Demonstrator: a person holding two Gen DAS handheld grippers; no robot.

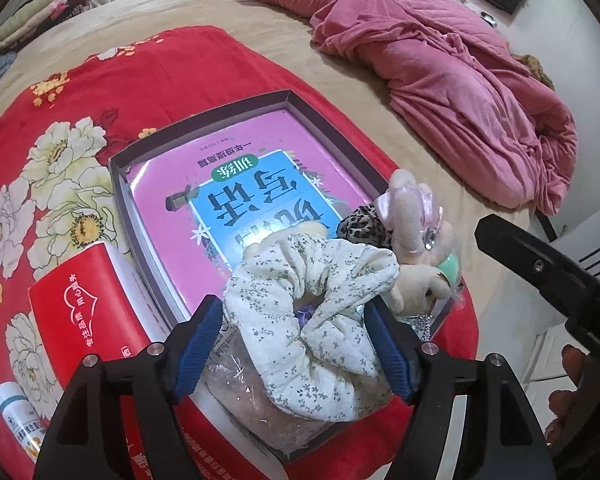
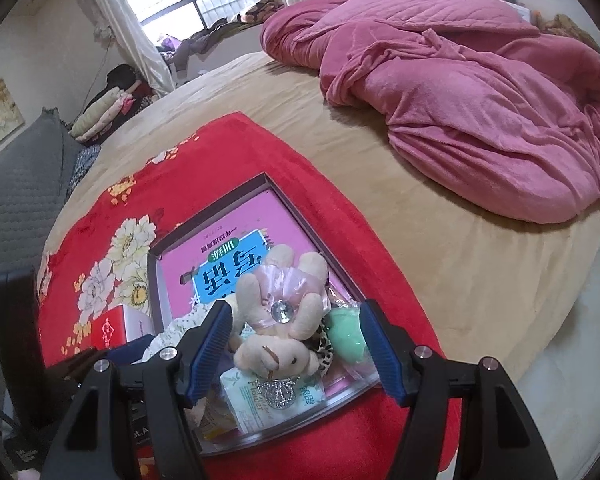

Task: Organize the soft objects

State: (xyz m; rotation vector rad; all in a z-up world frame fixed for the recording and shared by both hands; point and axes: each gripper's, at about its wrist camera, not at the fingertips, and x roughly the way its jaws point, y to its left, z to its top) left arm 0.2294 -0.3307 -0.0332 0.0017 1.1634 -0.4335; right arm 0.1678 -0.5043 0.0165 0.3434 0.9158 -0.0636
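A shallow dark box [image 1: 204,120] lies on a red flowered blanket, with a pink book [image 1: 260,192] flat inside it. At the box's near end a white flowered scrunchie [image 1: 312,312] rests on a clear plastic bag [image 1: 240,392]. My left gripper [image 1: 294,306] stands open around the scrunchie, blue pads at either side. Beside it are a leopard scrunchie [image 1: 360,228], a beige plush bear [image 1: 412,232] and a green soft ball [image 1: 450,270]. In the right wrist view my right gripper [image 2: 296,306] is open over the bear [image 2: 276,320], which lies on a tissue pack [image 2: 260,396] in the box [image 2: 220,204].
The red blanket [image 1: 60,140] covers a beige bed. A red carton [image 1: 84,308] and a white bottle [image 1: 14,412] lie left of the box. A crumpled pink quilt [image 2: 480,100] fills the bed's far right. A hand [image 1: 572,380] shows at the right edge.
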